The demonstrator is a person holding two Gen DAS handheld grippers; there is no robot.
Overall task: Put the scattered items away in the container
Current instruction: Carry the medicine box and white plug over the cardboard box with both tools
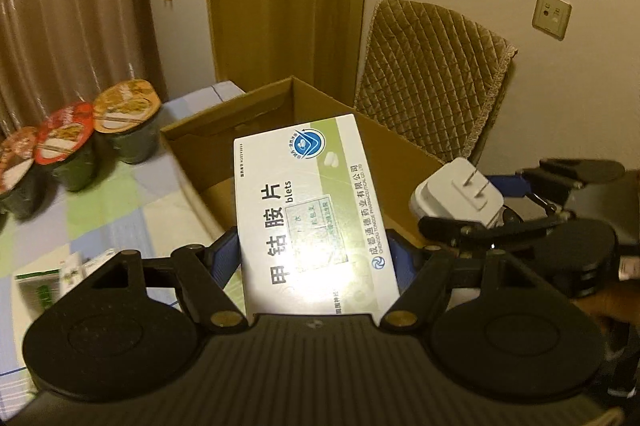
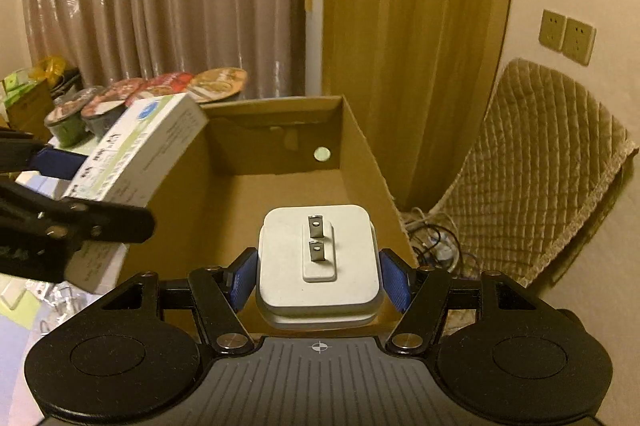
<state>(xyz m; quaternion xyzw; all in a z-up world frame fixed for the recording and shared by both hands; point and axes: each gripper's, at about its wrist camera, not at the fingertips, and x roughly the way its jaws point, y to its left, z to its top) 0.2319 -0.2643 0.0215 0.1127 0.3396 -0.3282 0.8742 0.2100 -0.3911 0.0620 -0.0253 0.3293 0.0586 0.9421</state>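
Blue-padded jaws of the left gripper (image 1: 316,254) clamp a white medicine box (image 1: 312,210); the right gripper (image 2: 318,278) pinches a white plug adapter (image 2: 318,262). Both hang above the cardboard box (image 2: 360,130), which looks nearly empty, so neither is dropped yet. Beyond, small packets (image 1: 68,272) on the checked table (image 1: 132,194) remain.

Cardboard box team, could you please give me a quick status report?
Left claw shut on medicine box. Right claw shut on charger. Both over cardboard box; nothing blocking.
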